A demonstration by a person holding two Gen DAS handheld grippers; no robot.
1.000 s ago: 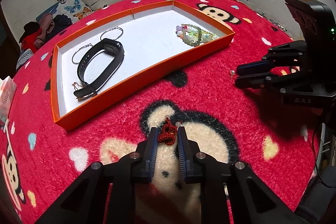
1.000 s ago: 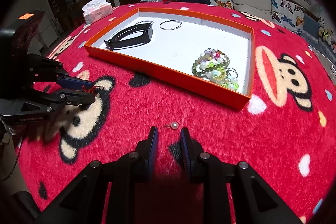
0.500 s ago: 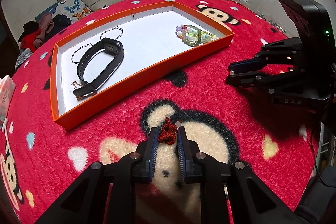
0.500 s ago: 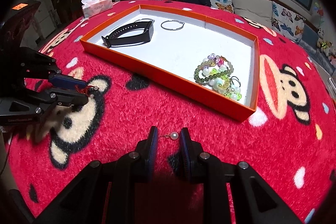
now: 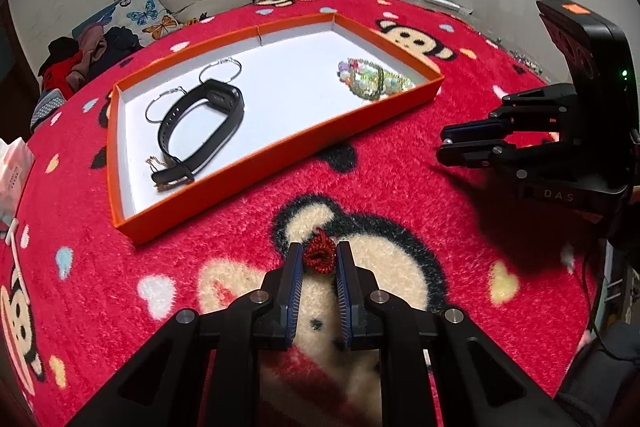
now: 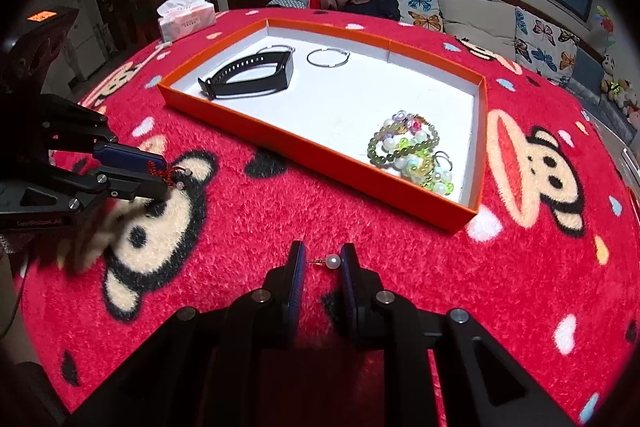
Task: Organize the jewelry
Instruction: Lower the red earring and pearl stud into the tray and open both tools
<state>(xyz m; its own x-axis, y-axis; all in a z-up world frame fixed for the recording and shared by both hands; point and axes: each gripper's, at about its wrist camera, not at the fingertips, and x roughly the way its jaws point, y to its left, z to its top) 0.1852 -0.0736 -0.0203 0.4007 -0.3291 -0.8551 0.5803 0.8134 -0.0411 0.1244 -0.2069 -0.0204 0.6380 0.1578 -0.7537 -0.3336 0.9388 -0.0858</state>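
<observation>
Red plush cloth printed with cartoon monkeys covers the desk in the left wrist view, and low in the frame the left hand-held gripper has its two blue-padded fingers closed narrow on a small red knotted cord ornament, held just above a cream monkey face. Beyond it lies a shallow orange tray with a white floor: a black fitness band rests at its left, overlapping one of two thin wire hoops, a fine chain partly hidden under the strap end, and a heap of pale beaded bracelets sits at the right corner, too small to count. The right hand-held gripper enters from the right edge, its body cut off; its fingers look close together, and what is between them cannot be made out here. In the right wrist view, that gripper has a pearl earring spanning the narrow gap between its fingers, the pearl against the right finger and the post reaching the left; whether it is truly pinched or lies on the cloth is hard to tell. The left hand-held gripper shows at the left edge with the red ornament at its fingertips. A tissue pack stands past the tray.
</observation>
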